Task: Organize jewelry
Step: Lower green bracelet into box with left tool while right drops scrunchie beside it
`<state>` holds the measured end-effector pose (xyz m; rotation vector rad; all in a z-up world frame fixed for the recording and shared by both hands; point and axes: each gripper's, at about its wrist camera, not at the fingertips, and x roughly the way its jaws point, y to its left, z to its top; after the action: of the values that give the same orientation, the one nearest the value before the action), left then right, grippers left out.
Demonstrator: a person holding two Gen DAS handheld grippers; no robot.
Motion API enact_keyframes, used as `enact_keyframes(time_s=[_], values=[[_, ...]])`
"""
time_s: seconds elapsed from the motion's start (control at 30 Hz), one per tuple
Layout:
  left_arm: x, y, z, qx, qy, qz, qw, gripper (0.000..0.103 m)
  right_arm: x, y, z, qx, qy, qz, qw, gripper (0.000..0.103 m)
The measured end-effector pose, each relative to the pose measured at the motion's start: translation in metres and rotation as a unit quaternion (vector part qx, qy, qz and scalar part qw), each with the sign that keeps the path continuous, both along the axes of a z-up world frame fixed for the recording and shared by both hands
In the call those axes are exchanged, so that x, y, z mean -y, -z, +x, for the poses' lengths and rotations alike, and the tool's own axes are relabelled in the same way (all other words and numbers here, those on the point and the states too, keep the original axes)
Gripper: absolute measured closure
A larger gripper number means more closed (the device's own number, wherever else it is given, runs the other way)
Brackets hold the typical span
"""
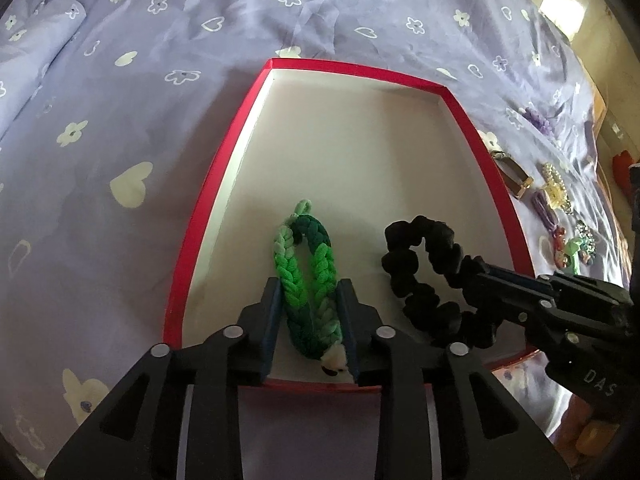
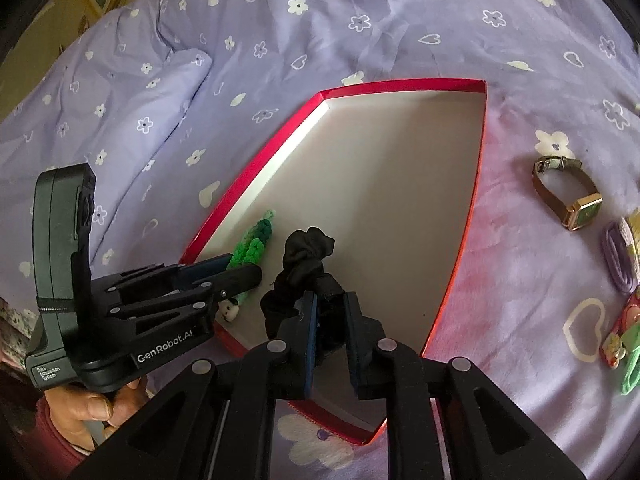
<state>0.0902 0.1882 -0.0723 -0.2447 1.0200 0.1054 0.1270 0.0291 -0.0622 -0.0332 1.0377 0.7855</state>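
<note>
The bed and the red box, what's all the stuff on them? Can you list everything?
box: one, red with white inside, on the bedsheet
green hair tie: one, braided, in the box, between the left gripper's fingers
black scrunchie: one, in the box, in the right gripper
watch: one, brown strap, gold case, on the sheet right of the box
small accessories: several, purple, yellow, green, right of the watch
bedsheet: one, lilac with white flowers and hearts
left gripper: black
right gripper: black

I see a bed (image 2: 360, 20) under a lilac flowered sheet; on it lie a red box (image 2: 472, 208), a wristwatch (image 2: 568, 194) just beside, and hair accessories (image 1: 560, 216) toward the right edge.
</note>
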Motion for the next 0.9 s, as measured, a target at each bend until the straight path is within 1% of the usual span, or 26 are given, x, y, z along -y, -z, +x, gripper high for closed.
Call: enact_keyframes(time_s=[0.07,0.1,0.13,0.17,0.2,0.23,0.27,0.37,0.43,0.53,0.6,0.63,0.77,0.9], values=[[-0.001,0.000,-0.002,0.000,-0.003,0.003,1.0000,0.072,0.000,-0.001,0.000,0.000,0.002,0.001,1.000,0.086],[-0.001,-0.001,-0.003,0.000,-0.004,0.004,1.0000,0.071,0.000,-0.001,0.000,0.000,0.004,0.002,1.000,0.084],[-0.001,-0.002,-0.004,0.000,-0.007,0.005,1.0000,0.067,0.003,-0.002,0.000,0.000,0.008,0.006,1.000,0.082],[-0.002,-0.003,-0.005,0.002,-0.009,0.005,0.9999,0.065,0.005,-0.003,0.001,0.001,0.011,0.009,1.000,0.076],[-0.003,-0.004,-0.007,0.004,-0.012,0.006,0.9999,0.059,0.007,-0.005,0.000,0.003,0.014,0.011,1.000,0.072],[-0.003,-0.006,-0.008,0.007,-0.014,0.007,0.9999,0.057,0.009,-0.007,0.000,0.006,0.018,0.015,1.000,0.070],[-0.004,-0.008,-0.010,0.010,-0.016,0.008,0.9998,0.057,0.011,-0.009,0.000,0.007,0.021,0.018,1.000,0.068],[-0.003,-0.015,-0.013,0.017,-0.021,0.008,0.9996,0.057,0.020,-0.015,-0.001,0.008,0.028,0.031,0.999,0.068],[-0.002,-0.021,-0.015,0.026,-0.022,0.004,0.9994,0.053,0.026,-0.021,-0.003,0.013,0.034,0.040,0.999,0.068],[0.002,-0.032,-0.018,0.039,-0.022,0.001,0.9990,0.051,0.042,-0.030,-0.006,0.022,0.048,0.052,0.997,0.068],[0.008,-0.039,-0.019,0.047,-0.018,-0.002,0.9987,0.051,0.052,-0.034,-0.005,0.025,0.057,0.057,0.996,0.063],[0.011,-0.042,-0.020,0.050,-0.016,-0.003,0.9986,0.051,0.061,-0.037,-0.005,0.029,0.067,0.060,0.996,0.062],[0.030,-0.054,-0.021,0.064,0.002,-0.006,0.9979,0.050,0.088,-0.041,-0.005,0.031,0.094,0.065,0.993,0.062],[0.049,-0.060,-0.020,0.069,0.022,-0.012,0.9973,0.049,0.117,-0.045,-0.005,0.036,0.123,0.068,0.989,0.061]])
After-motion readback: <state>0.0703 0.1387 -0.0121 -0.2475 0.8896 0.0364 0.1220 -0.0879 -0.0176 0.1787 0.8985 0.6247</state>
